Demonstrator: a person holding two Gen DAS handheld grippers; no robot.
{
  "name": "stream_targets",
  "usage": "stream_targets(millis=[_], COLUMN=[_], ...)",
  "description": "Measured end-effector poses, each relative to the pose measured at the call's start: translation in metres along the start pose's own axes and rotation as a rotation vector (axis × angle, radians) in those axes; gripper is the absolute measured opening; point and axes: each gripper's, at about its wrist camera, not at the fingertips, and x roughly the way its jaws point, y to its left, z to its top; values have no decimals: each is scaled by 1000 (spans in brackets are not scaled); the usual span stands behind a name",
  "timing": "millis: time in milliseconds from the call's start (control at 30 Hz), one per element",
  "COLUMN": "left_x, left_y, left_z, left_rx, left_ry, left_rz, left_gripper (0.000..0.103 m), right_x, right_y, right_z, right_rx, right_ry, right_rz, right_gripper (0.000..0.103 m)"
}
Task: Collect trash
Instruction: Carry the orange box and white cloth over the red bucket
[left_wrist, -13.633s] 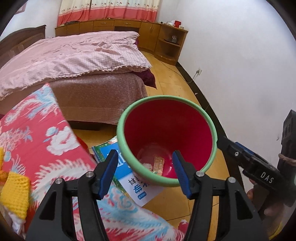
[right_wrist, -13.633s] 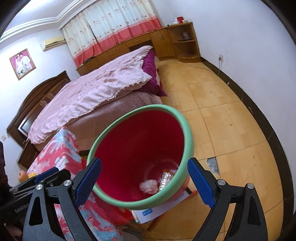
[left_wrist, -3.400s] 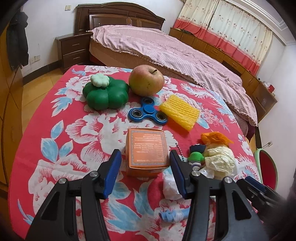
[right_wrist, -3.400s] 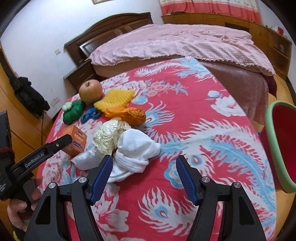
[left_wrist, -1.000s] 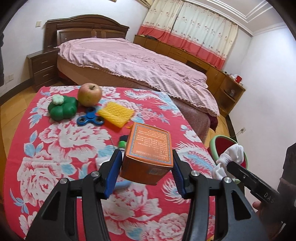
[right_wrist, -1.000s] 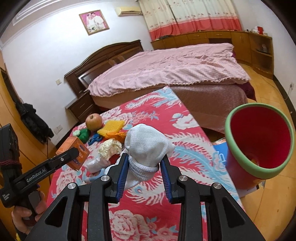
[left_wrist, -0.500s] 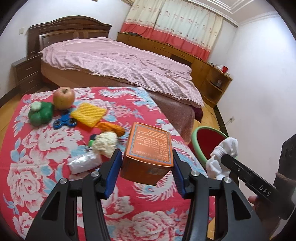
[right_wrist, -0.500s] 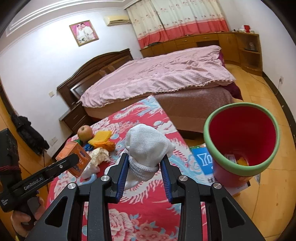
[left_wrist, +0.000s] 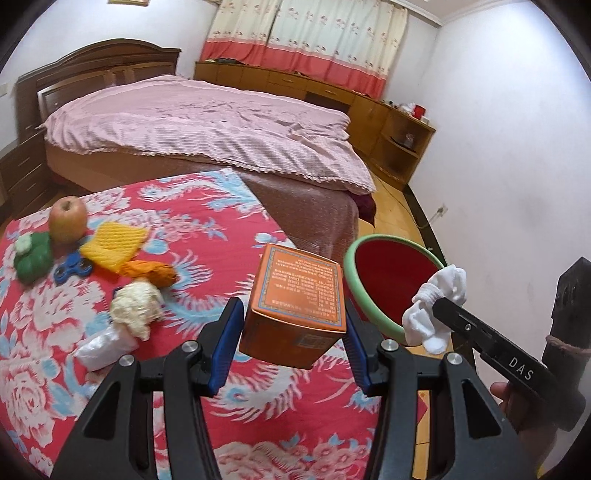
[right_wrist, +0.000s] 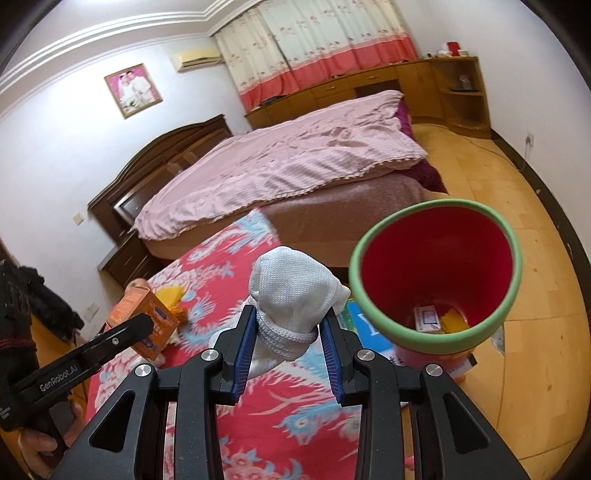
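- An orange carton (left_wrist: 295, 299) is clamped between the blue pads of the left gripper (left_wrist: 293, 341) and is carried clear of the floral tablecloth (left_wrist: 207, 229), near the table's edge.
- A balled white cloth (right_wrist: 291, 295), possibly a sock, is pinched by the right gripper (right_wrist: 288, 339); both pairs of jaws are seen pressed onto their loads, neither released.
- The red bin (right_wrist: 436, 273) with its green rim is stood on the floor just beyond the table, to the right of both loads and lower than them.
- The step in hand is judged to be the carry to the bin. It would be done well if each load were brought fully over the opening, inside the rim, before any grip is loosened; the carton should be let go first or apart from the cloth, so the two tools are not crowded over one mouth.
- The cloth may cling to a pad, so the jaws should be spread wide.
- Inside the bin, a small printed packet and some yellow scrap are seen at the bottom; much room is left.
- A crumpled cream wad (left_wrist: 135, 306), an orange wrapper (left_wrist: 153, 271) and a clear plastic piece (left_wrist: 105, 345) are left on the table, beside an apple (left_wrist: 68, 219) and toys, which are judged not to be trash.
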Motion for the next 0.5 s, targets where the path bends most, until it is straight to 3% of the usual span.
stream_targets(millis=[500], left_x=[51], left_y=[-51], left_z=[14], left_rx=[105], left_ry=[64], left_rz=[-53], left_gripper=[53], right_x=[8], right_y=[-72], right_z=[7], right_rx=[135], right_ry=[-4], right_rz=[-109], right_gripper=[35])
